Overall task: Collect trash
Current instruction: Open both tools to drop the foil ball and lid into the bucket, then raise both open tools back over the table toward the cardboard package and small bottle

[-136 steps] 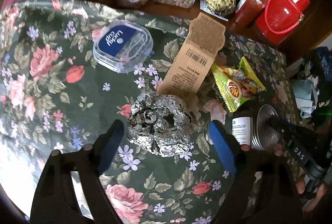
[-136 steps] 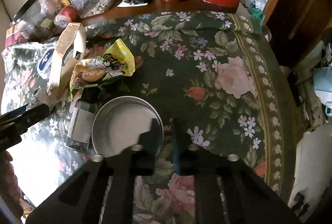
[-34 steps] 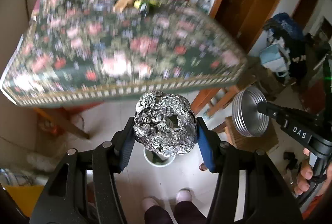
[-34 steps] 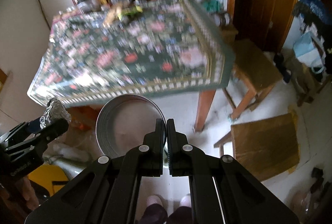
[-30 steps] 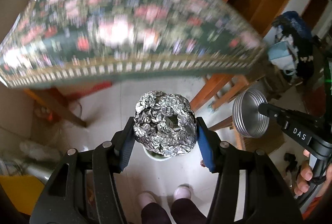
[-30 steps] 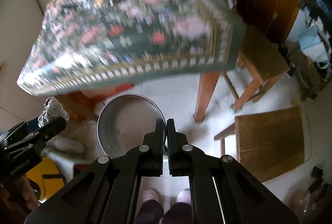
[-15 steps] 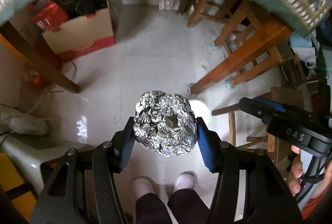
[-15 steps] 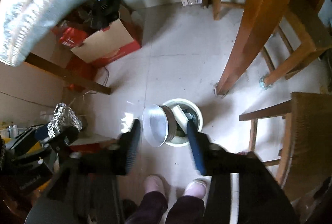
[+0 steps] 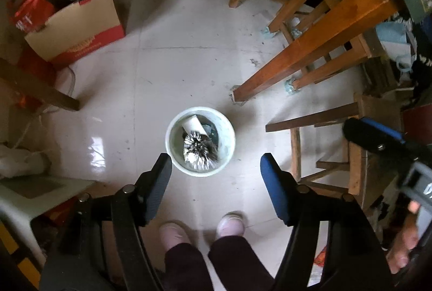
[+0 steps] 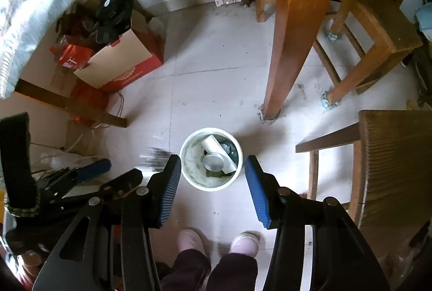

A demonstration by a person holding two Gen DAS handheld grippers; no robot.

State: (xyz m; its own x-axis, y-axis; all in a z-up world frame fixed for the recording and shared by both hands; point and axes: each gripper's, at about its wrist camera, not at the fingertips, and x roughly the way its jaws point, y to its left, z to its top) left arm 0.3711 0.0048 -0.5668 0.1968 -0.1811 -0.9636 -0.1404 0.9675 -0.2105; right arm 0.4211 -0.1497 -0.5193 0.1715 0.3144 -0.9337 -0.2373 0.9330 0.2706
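— Both grippers hang over the bin (image 9: pixel 200 141), pointed steeply down so whatever we let go lands inside.

— Left gripper (image 9: pixel 216 175) fingers are opening with nothing between them; the foil ball (image 9: pixel 199 150), blurred, is in the bin's mouth.

— Right gripper (image 10: pixel 212 184) fingers stand apart and empty too. The tin lid (image 10: pixel 213 162) already lies inside the bin, against a white cup (image 10: pixel 216 148).

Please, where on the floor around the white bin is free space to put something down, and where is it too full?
Bare tiles lie beyond the white bin, between the cardboard box and the table leg. A smaller bare strip runs between the bin and the person's shoes. It is crowded right of the bin, among the wooden stools, and at the left edge with cables and clutter.
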